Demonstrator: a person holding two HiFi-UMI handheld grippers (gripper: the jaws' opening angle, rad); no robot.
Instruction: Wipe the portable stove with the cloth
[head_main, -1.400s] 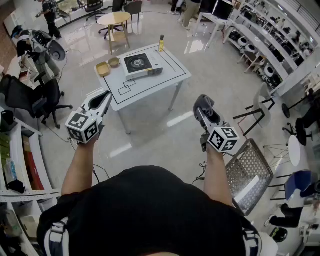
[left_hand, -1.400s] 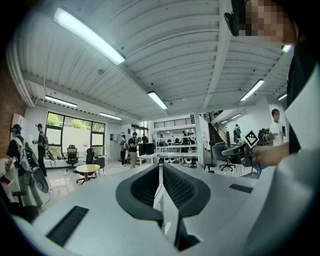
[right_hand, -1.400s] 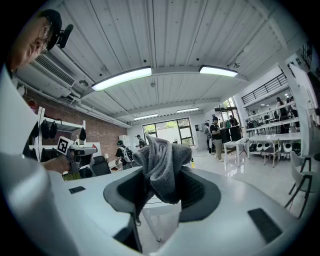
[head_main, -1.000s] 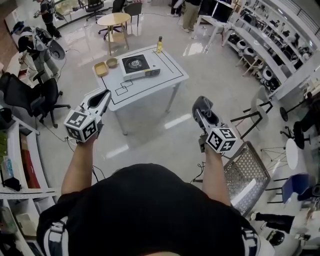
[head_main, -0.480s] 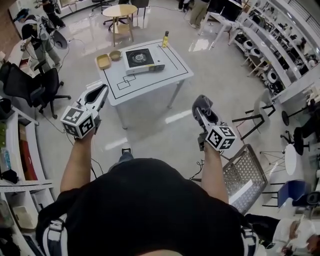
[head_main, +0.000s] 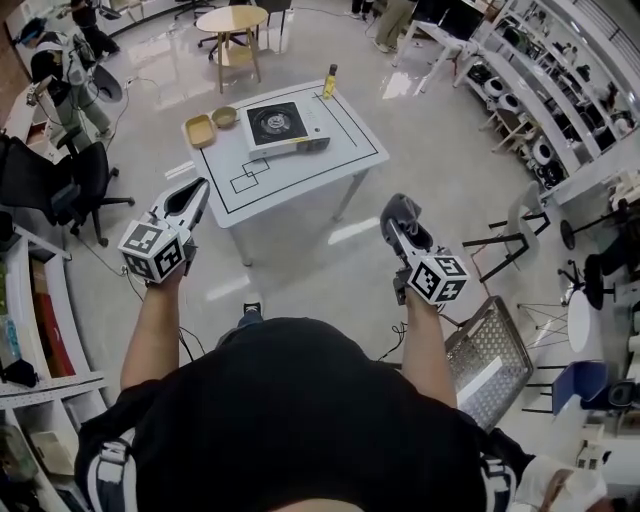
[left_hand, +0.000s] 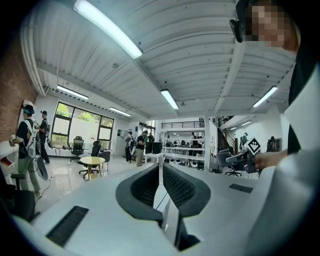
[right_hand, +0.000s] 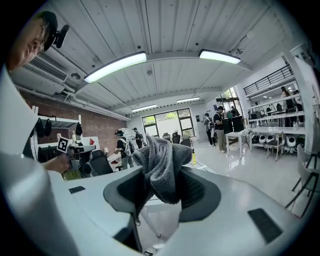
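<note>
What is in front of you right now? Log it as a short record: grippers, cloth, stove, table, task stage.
left gripper: left gripper shut, nothing between its jaws
right gripper: right gripper shut on the grey cloth
stove: portable stove on the white table, toward the far side
other items on table: yellow bottle at the far corner; small bowl and yellow tray left of the stove
task stage: both grippers held off the table over the floor; wiping not yet begun

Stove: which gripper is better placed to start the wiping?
Right. The right gripper is shut on the cloth; the left gripper is shut and empty. Both are about equally short of the stove.
</note>
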